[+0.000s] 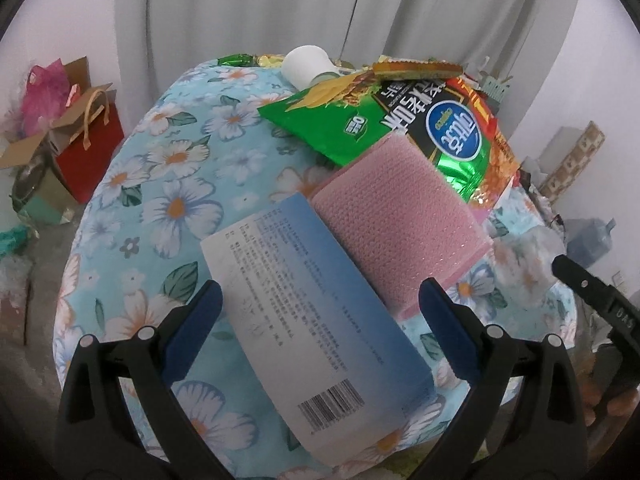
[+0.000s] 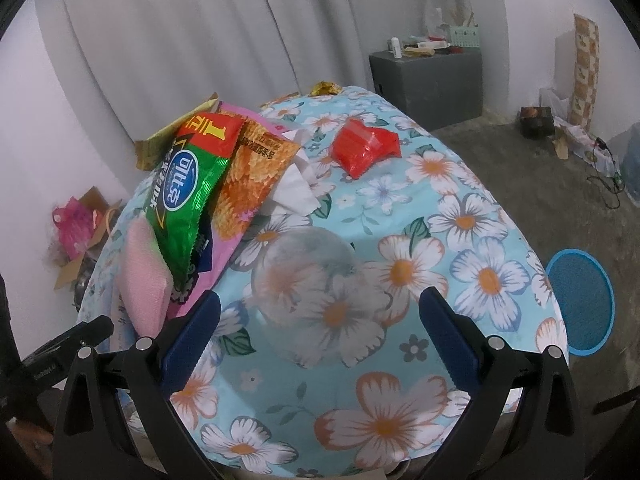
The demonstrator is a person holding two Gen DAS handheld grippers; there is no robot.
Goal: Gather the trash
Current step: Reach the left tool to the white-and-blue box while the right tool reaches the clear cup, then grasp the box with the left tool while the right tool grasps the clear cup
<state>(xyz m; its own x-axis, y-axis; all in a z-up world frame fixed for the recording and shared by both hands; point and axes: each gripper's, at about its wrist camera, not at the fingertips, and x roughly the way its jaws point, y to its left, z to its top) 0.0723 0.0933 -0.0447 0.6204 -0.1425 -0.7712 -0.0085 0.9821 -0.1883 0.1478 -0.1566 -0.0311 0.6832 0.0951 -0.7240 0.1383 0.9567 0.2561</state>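
From the left wrist, the left gripper (image 1: 320, 320) stands wide open and holds nothing, its blue pads on either side of a blue-and-white box (image 1: 316, 320) lying flat on the flowered bench (image 1: 168, 184); a pink sponge (image 1: 396, 216) overlaps the box's far end, and a green snack bag (image 1: 400, 120) with a white cup (image 1: 306, 66) behind it crowds the far edge. From the right wrist, the right gripper (image 2: 320, 320) is equally wide open and empty over a clear plastic cup (image 2: 308, 280) lying on the bench, with crumpled white tissue (image 2: 294, 188) and a red wrapper (image 2: 366, 146) beyond it and the pile of snack bags (image 2: 208, 176) close on the left.
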